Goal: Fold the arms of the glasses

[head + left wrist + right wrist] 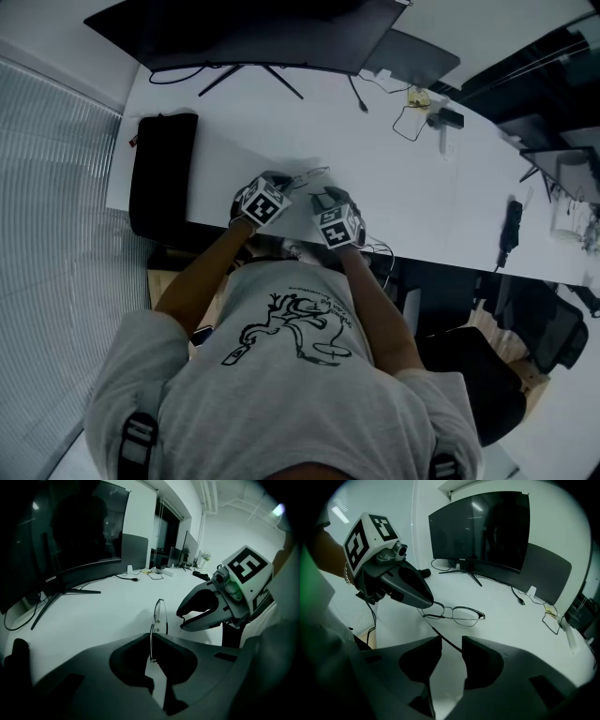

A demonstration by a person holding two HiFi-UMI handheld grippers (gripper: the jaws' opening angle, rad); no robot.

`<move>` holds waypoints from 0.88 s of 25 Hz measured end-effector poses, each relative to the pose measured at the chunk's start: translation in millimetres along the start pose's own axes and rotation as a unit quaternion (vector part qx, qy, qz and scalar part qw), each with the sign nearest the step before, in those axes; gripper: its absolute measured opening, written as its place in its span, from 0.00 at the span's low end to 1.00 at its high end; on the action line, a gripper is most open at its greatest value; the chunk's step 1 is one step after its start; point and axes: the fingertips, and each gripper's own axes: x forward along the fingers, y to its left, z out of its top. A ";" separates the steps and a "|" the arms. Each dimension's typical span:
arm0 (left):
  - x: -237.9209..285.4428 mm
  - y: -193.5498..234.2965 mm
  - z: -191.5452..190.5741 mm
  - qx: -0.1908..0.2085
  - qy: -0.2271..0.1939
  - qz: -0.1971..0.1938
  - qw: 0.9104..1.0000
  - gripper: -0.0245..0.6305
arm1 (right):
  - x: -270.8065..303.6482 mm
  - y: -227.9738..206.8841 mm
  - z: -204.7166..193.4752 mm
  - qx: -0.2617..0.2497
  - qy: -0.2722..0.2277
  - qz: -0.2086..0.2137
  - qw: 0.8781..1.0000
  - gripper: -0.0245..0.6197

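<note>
Left gripper view shows the left gripper (152,638) pinched shut on the frame end of the glasses (159,616). The right gripper (451,641) has its jaws narrowly apart, with 1 thin arm (446,638) passing loose between them. The glasses are held low over the white desk (511,625), in front of the monitor (487,531). They look light, wiry, slippery and easily bent, so grip the rim beside the hinge and push the arm gently. Count: 1 pair of glasses, 2 arms, 2 grippers.
</note>
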 end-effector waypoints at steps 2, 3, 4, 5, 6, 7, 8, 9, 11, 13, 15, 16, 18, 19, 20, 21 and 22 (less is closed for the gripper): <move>-0.7 -2.6 -0.6 0.002 0.003 -0.002 1.000 0.09 | -0.6 -2.0 0.1 0.000 0.000 -0.003 1.000 0.27; -0.7 -3.9 -0.6 0.003 0.004 -0.004 1.000 0.09 | -0.5 -3.2 -0.1 0.000 0.001 -0.005 1.000 0.27; -0.7 -5.0 -0.6 0.005 0.005 -0.005 1.000 0.09 | -0.3 -4.3 -0.2 0.001 0.001 -0.007 1.000 0.27; -0.6 -6.0 -0.6 0.006 0.006 -0.006 1.000 0.09 | -0.1 -4.9 -0.3 0.000 0.001 -0.008 1.000 0.27; -0.5 -7.1 -1.0 0.008 0.007 -0.008 1.000 0.09 | 0.1 -5.3 -0.3 0.000 0.001 -0.009 1.000 0.27; -0.3 -8.4 -1.6 0.010 0.008 -0.009 1.000 0.09 | 0.4 -5.6 -0.3 0.000 0.001 -0.010 1.000 0.27; -0.1 -9.8 -2.3 0.012 0.008 -0.010 1.000 0.09 | 0.7 -5.9 -0.3 0.000 0.001 -0.011 1.000 0.27; 0.0 -11.1 -3.0 0.014 0.009 -0.011 1.000 0.09 | 1.0 -6.3 -0.4 0.001 0.001 -0.012 1.000 0.27; 0.0 -13.0 -3.1 0.017 0.010 -0.012 1.000 0.09 | 1.2 -7.5 -0.9 0.002 0.002 -0.013 1.000 0.28; 0.1 -14.0 -2.6 0.020 0.011 -0.013 1.000 0.09 | 1.7 -9.3 -1.9 0.004 0.005 -0.016 1.000 0.29; -0.1 -14.9 -3.3 0.024 0.012 -0.013 1.000 0.09 | 2.3 -10.2 -2.6 0.004 0.007 -0.019 1.000 0.30; -0.4 -15.4 -3.7 0.025 0.012 -0.013 1.000 0.09 | 2.5 -10.3 -2.6 0.004 0.007 -0.019 1.000 0.30; -0.9 -16.1 -4.1 0.027 0.013 -0.013 0.999 0.09 | 2.6 -11.0 -2.6 0.005 0.006 -0.020 1.000 0.32; -1.1 -16.6 -4.2 0.028 0.013 -0.013 0.999 0.09 | 2.6 -11.6 -2.8 0.006 0.007 -0.020 1.000 0.32; -1.3 -17.3 -4.3 0.029 0.014 -0.013 0.999 0.09 | 2.7 -12.0 -3.2 0.007 0.007 -0.021 1.000 0.33; -1.6 -18.2 -4.7 0.029 0.014 -0.014 0.999 0.09 | 2.9 -12.4 -3.7 0.008 0.008 -0.022 1.000 0.34; -2.0 -19.3 -5.1 0.030 0.015 -0.014 0.999 0.09 | 3.4 -12.6 -4.6 0.008 0.008 -0.023 1.000 0.34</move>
